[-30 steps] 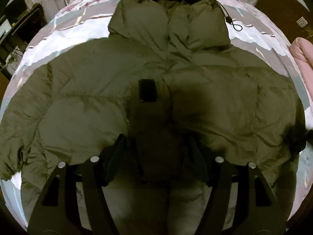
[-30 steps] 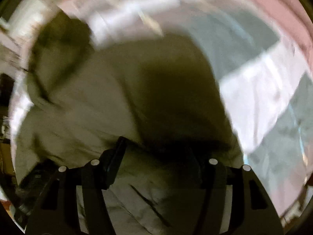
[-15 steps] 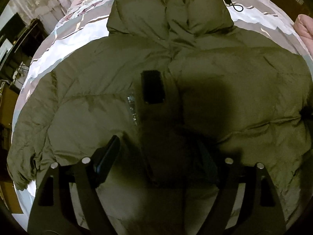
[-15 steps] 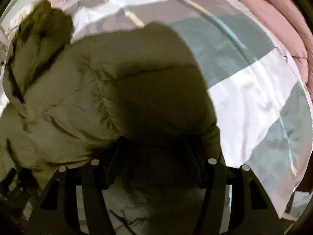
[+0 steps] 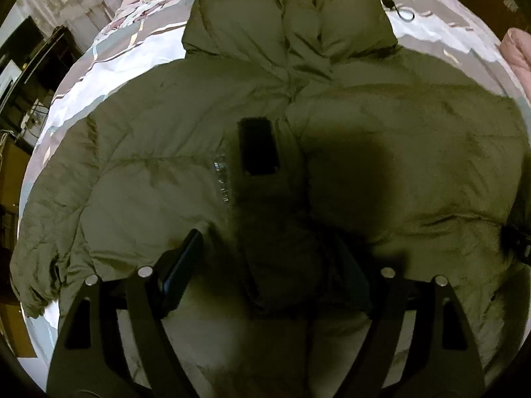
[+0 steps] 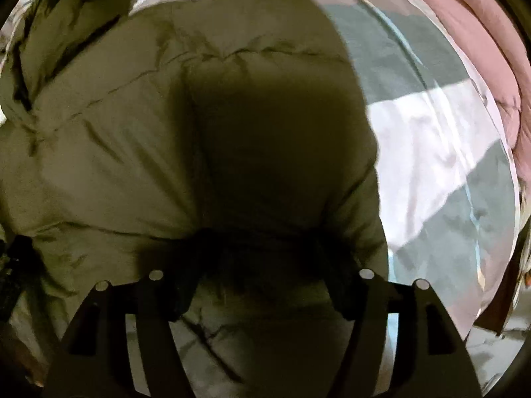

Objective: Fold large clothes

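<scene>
On bed [image 5: 83, 76], olive jacket [image 5: 159, 152] spread

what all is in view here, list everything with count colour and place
jacket: one, olive green, spread front up on the bed, hood at the far end
patch: one, black, mid chest by the zip
sheet: one, white and grey-green blocks, under the jacket
quilt: one, pink, along the bed's right edge
furniture: dark, left of the bed
left gripper: one, black fingers spread over the jacket's hem
right gripper: one, black fingers spread over the jacket's right side
</scene>
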Tool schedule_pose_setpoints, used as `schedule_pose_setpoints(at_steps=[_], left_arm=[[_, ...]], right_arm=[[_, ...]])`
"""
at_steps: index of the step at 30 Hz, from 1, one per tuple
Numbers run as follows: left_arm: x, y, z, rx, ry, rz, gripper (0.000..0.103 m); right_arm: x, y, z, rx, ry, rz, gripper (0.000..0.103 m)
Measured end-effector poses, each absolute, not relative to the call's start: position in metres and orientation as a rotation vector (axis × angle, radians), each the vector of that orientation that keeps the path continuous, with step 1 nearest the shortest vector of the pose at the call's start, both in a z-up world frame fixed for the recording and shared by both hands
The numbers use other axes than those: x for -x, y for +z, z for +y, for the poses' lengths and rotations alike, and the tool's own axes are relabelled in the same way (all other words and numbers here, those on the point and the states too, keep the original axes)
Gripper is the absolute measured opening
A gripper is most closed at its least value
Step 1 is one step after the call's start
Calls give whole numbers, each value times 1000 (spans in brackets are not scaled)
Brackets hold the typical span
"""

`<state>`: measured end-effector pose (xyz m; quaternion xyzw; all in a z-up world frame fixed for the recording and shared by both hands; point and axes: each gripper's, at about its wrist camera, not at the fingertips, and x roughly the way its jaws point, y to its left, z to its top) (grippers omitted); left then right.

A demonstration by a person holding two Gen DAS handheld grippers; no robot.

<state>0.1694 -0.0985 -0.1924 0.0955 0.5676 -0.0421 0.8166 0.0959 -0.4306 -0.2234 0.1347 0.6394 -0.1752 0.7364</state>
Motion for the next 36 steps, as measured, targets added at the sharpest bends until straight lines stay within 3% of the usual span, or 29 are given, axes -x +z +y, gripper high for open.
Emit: schedule_pose_setpoints(at_steps=[3,9,11,13,15,23,27,33,34,35,36], left_arm=[[-170,-183,-94,-123,-117,1210,81],[-171,-174,-84,-46,-150,1203,81],[-171,-158,-67,24,-151,1164,89],[-171,-136,-33,146,-126,1085,99],[-171,-125,15,293,-59,1027,101],[-102,-171,263,1126,493,954,101],[-64,-197,325,1282,666,948,101],[-65,-219,365,1266,727,979,101],[-67,-217,365,1251,723,962,97],[-68,-215,366,1230,712,938,86],[-74,-212,367,1192,678,931,49]], right_arm=[[-93,-210,-417,-256,-328,1385,66],[-97,-246,-419,-278,-319,1487,69],[-99,-234,-425,-341,-311,1459,69],[-99,-217,-429,-407,-276,1398,78],[-98,-207,-427,-412,-262,1370,84],[-64,-212,-413,-467,-209,1417,84],[-61,-210,-412,-475,-203,1410,84],[-40,-192,-389,-576,-122,1389,84],[-37,-191,-382,-591,-93,1390,84],[-31,-194,-379,-592,-75,1394,84],[-26,-196,-375,-586,-61,1400,84]])
